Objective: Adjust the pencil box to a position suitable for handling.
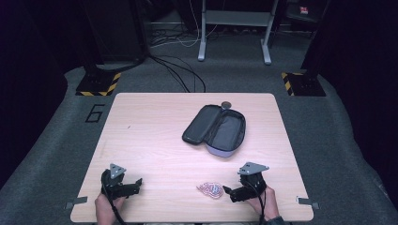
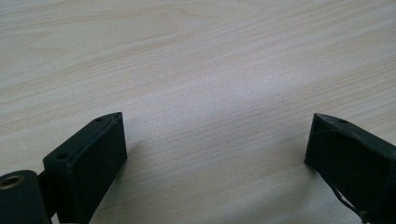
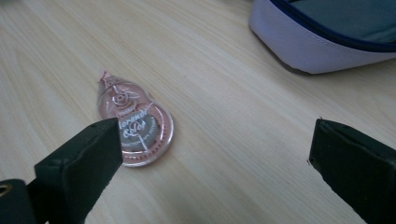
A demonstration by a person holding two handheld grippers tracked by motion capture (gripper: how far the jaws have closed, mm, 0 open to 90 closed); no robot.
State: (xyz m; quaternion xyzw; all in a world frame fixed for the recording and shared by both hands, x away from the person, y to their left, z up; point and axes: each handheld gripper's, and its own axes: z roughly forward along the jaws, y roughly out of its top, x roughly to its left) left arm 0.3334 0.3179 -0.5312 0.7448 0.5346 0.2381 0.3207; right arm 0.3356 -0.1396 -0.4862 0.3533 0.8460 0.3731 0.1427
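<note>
A pink, see-through correction tape dispenser point(image 1: 210, 189) lies flat near the table's front edge. In the right gripper view the dispenser point(image 3: 135, 123) sits just beyond the left jaw. My right gripper point(image 1: 226, 191) is open, right beside the dispenser, with nothing between its jaws point(image 3: 212, 140). An open pencil case point(image 1: 217, 130), dark inside with a pale lilac outside, lies unzipped at the table's middle right; its wall point(image 3: 317, 44) shows in the right gripper view. My left gripper point(image 1: 139, 182) rests open at the front left over bare wood point(image 2: 215, 135).
The wooden table point(image 1: 155, 126) has a small round dark object point(image 1: 226, 104) at its far edge behind the case. Beyond the table are grey carpet, cables, a white desk frame point(image 1: 233, 28) and two stand bases with yellow-black stripes point(image 1: 98, 84).
</note>
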